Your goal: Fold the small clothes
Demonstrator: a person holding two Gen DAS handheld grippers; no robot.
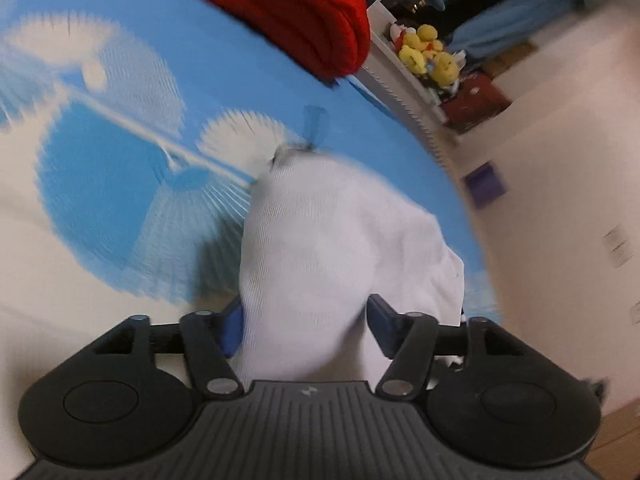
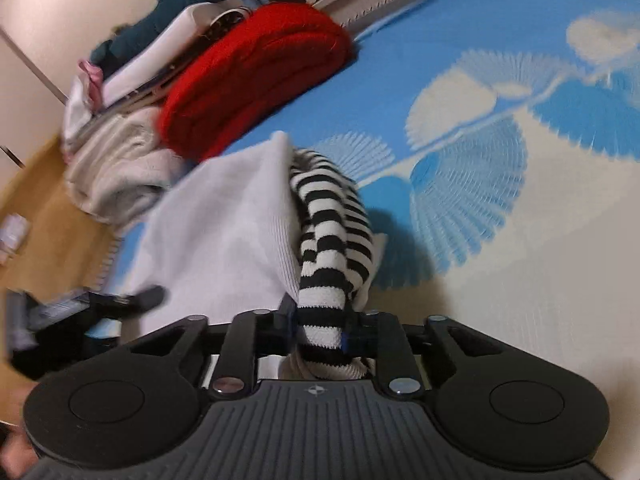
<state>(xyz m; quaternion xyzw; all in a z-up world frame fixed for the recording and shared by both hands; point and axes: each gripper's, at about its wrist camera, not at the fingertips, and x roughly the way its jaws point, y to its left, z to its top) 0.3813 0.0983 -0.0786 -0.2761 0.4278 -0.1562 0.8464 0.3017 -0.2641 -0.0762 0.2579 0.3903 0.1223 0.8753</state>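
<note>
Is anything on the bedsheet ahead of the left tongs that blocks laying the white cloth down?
Nothing visible: the blue bedsheet ahead of the white cloth in the left tongs lies bare; the red knit sits farther back.

White garment: fine-ribbed knit cloth, matt. Striped piece: black-and-white knit, soft, ribbed at its cuff. Red knit, at 11 o'clock in the right wrist view: coarse, fuzzy wool-like cloth, loose fibres at the edges. Cream knit beside it: thick, nubbly. Bedsheet: smooth printed cloth, matt. Left gripper body: matt black ridged plastic, shiny metal pivot pins. Floor: smooth wood-look finish.
</note>
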